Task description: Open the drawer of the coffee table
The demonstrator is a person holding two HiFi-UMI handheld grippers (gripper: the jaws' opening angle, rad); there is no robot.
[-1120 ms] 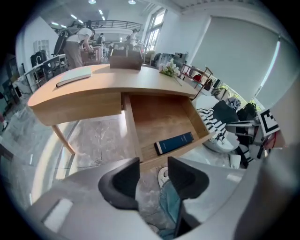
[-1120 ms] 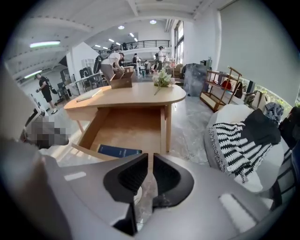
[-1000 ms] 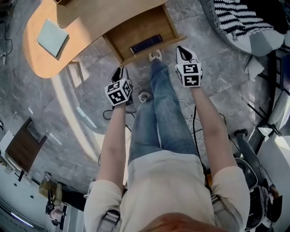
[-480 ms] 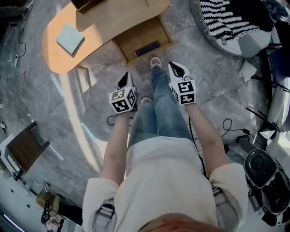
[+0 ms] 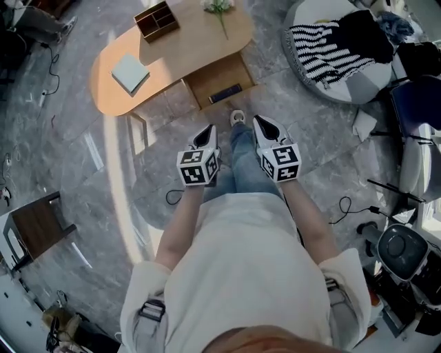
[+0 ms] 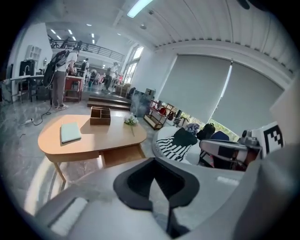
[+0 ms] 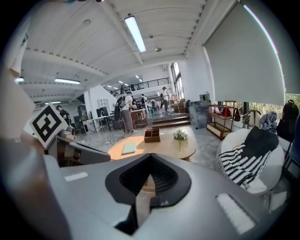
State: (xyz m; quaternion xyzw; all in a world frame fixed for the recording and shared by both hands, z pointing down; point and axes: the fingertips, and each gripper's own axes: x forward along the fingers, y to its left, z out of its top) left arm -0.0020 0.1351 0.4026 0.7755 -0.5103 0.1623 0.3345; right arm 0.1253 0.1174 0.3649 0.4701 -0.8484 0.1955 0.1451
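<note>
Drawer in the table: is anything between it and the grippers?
Nothing visible blocks it. The drawer is already pulled out; only floor and the person's shoe lie in front of it, toward the shut left gripper and right gripper.

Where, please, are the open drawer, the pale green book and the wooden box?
drawer (image 5: 212,77): head view, on its bare wooden floor.
book (image 5: 130,73): head view, on the middle of its cover.
box (image 5: 157,20): head view, at its centre.

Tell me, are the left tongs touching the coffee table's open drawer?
Apart. The head view shows bare floor between the left tongs and the drawer.
</note>
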